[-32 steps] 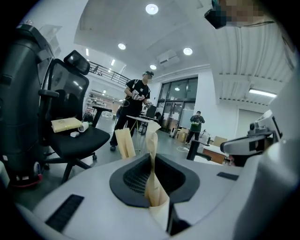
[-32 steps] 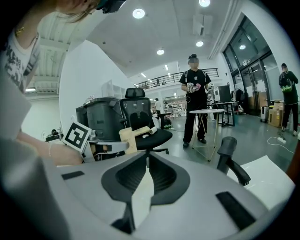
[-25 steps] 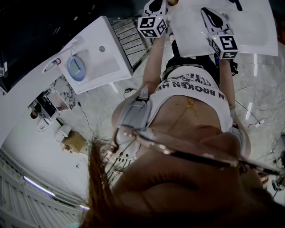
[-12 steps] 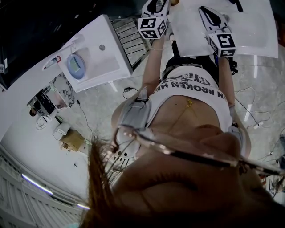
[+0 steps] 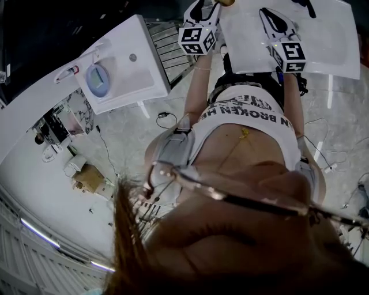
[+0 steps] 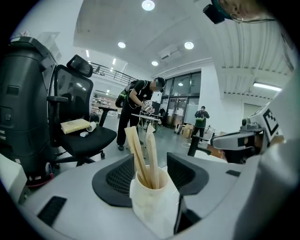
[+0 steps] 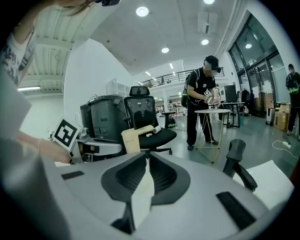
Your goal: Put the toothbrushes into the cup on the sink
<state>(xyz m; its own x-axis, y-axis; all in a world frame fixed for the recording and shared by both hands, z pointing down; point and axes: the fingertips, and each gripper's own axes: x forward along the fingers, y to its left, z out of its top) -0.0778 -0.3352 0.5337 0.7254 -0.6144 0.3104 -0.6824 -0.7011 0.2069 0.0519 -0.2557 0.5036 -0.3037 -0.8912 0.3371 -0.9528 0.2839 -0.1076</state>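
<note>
A white cup (image 6: 152, 201) stands between the jaws of my left gripper (image 6: 150, 176), with two tan paper-wrapped toothbrushes (image 6: 140, 154) leaning upright inside it. The left jaws are opening and stand wide, and their pads are clear of the cup on both sides. My right gripper (image 7: 146, 176) is shut on a flat white wrapped toothbrush (image 7: 142, 192), seen edge-on between its pads. In the head view both grippers are at the top edge over the white sink top (image 5: 326, 40), with the left gripper (image 5: 203, 8) to the left of the right gripper (image 5: 271, 17).
A black faucet (image 7: 238, 161) rises at the right of the sink. A black office chair (image 6: 77, 122) and a dark machine (image 6: 21, 98) stand beyond the sink, with people further back. A second white sink unit (image 5: 135, 80) is on the left, and cables lie on the floor.
Both grippers keep about the same places at the top of the head view. The view has shifted a little, so the left sink unit sits slightly higher.
</note>
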